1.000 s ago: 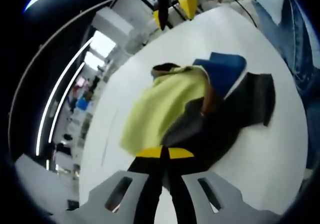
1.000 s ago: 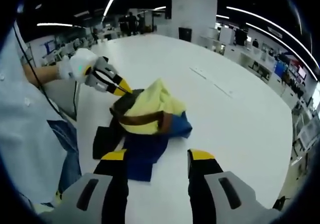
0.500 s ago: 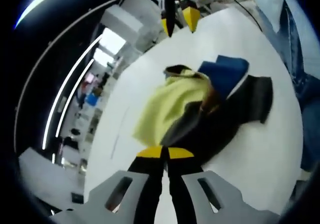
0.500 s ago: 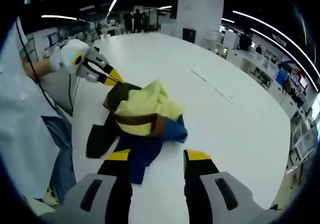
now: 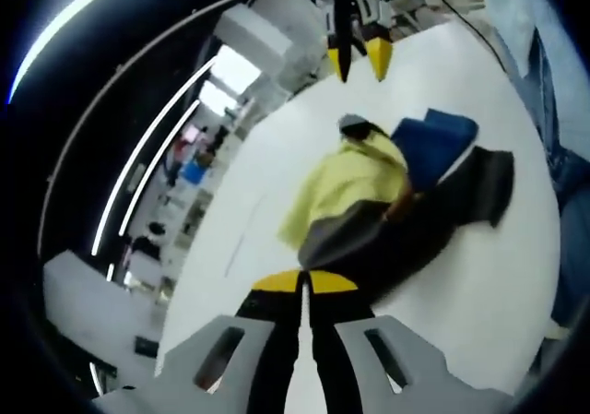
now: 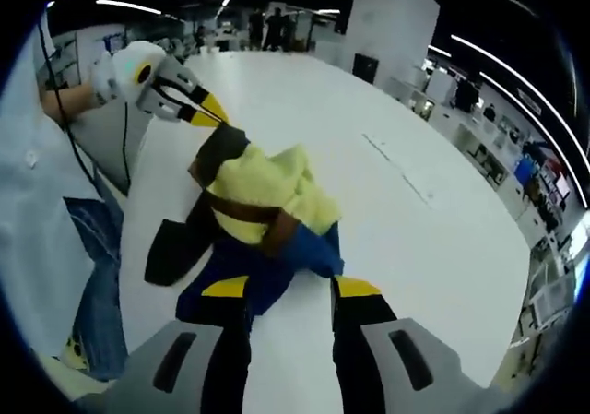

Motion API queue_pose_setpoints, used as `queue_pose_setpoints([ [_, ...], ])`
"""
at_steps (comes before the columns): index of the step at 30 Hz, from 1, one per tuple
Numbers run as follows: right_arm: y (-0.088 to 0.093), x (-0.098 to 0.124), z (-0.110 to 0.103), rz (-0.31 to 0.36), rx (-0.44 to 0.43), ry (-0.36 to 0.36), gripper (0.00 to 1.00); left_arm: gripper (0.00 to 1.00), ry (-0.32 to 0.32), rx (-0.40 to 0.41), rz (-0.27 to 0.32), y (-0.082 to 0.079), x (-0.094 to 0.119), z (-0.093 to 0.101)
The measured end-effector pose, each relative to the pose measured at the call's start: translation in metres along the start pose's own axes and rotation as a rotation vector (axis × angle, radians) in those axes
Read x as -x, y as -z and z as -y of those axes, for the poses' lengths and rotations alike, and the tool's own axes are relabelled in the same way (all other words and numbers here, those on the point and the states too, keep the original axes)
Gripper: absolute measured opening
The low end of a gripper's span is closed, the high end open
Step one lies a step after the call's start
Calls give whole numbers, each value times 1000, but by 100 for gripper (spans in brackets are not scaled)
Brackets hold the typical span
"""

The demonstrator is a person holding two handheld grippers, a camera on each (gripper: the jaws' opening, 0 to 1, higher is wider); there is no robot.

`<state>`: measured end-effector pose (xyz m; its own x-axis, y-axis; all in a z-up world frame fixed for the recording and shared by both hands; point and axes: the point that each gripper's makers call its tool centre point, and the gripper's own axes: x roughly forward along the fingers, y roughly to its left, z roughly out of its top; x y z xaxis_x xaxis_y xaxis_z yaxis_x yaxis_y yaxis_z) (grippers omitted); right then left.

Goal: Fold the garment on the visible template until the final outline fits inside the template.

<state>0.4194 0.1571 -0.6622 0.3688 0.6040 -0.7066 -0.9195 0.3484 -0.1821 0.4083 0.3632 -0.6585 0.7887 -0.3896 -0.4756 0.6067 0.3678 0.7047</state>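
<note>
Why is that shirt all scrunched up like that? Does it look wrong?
Yes, it looks messy. The garment sits in a crumpled heap on the white table, yellow, dark and blue parts bunched together, one dark flap sticking out sideways. The left gripper pinches one dark end, and the right gripper hovers open at the blue end.

A crumpled yellow, blue and dark grey fabric garment (image 6: 263, 213) lies bunched on a wide white table (image 6: 433, 239), the one obstacle on the surface. In the right gripper view, bare tabletop stretches from twelve round to four o'clock of the heap. At ten o'clock the left gripper (image 6: 205, 112) meets the garment's dark edge. At nine o'clock, the person's jeans (image 6: 92, 285) block the table edge.
</note>
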Motion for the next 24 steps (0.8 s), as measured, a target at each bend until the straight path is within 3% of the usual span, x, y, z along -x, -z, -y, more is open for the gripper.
queue_pose_setpoints([
  [7,0,-4,-5,-3,17,-14,33,0,-27,53,-12,9,7,-4],
  [9,0,-6,-5,-6,18,-17,33,0,-10,62,-17,11,7,-1],
  [11,-2,-6,-5,-2,21,-19,33,0,10,-18,-37,15,5,4],
  [14,-5,-6,-6,4,22,-22,33,0,54,15,-29,14,3,15],
  [22,-2,-5,-9,-1,12,-32,33,0,154,-128,-53,25,-12,44],
  [24,-2,-5,-9,0,11,-29,33,6,172,-160,-63,28,-16,50],
])
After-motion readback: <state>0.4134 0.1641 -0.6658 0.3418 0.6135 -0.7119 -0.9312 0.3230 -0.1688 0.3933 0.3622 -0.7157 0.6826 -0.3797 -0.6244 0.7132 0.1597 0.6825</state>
